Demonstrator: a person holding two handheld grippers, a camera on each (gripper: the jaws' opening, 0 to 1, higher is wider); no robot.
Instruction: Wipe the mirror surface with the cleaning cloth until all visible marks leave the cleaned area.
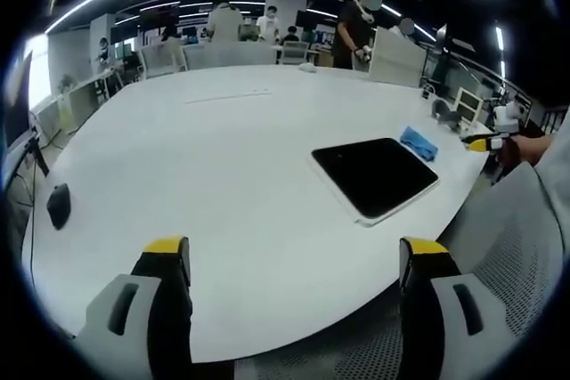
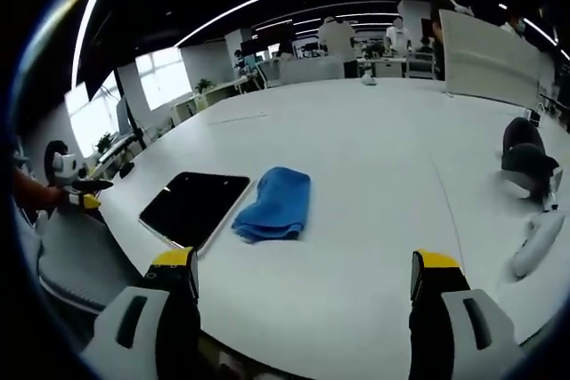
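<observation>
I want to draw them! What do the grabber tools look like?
Each tool has two chunky grey jaws with black inner faces, a dark slot on the side and bright yellow tips. You see the left tool and the right tool the same way.

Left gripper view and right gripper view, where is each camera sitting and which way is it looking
Left gripper view: rides on the left gripper, at the white table's near edge, facing across it toward the dark mirror and blue cloth; its own open jaws show, and the right gripper at right.
Right gripper view: rides on the right gripper, facing the cloth and mirror; open jaws show, left gripper at left.
Shared: table, mirror, cloth.
</observation>
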